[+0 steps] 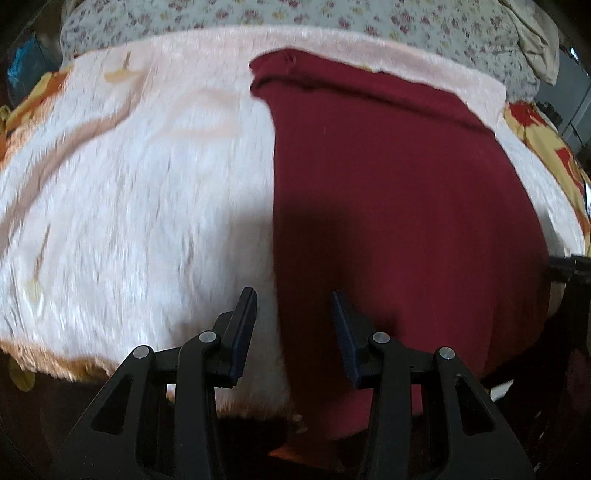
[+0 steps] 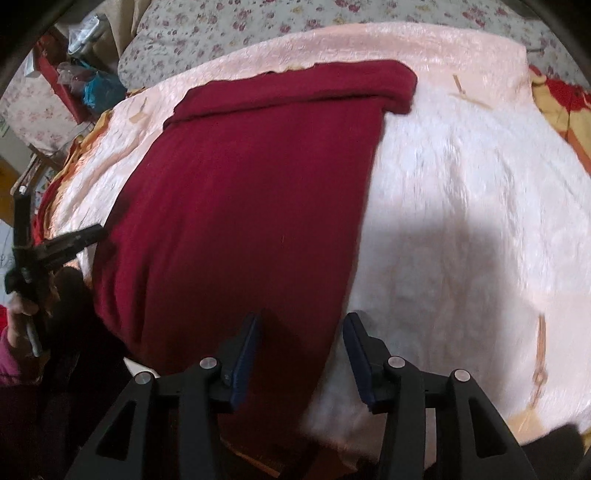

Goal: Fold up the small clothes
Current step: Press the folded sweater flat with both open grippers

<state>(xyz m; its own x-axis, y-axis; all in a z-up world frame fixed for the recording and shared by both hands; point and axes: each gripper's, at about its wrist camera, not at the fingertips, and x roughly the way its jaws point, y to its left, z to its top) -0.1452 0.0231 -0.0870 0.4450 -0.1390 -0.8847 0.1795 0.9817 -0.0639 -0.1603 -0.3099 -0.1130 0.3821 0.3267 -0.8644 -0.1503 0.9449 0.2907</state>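
Observation:
A dark red knit garment [image 1: 388, 192] lies lengthwise on a pale pink fluffy blanket [image 1: 147, 192], its far end folded over into a band [image 2: 295, 86]. My left gripper [image 1: 293, 301] hovers above the garment's near left edge, jaws apart and nothing between the pads. Over the garment's [image 2: 240, 221] near right edge, my right gripper [image 2: 303, 323] also stands open and holds nothing. The right wrist view shows the left gripper [image 2: 74, 240] at the left. In the left wrist view the right gripper's tip [image 1: 569, 264] pokes in at the right edge.
Floral bedding [image 1: 295, 14] lies behind the blanket. A yellow and red patterned cover [image 1: 546, 140] shows at the sides. A red shelf with a blue bag [image 2: 99, 90] stands at the far left. A hand in a pink sleeve [image 2: 14, 332] grips the left tool's handle.

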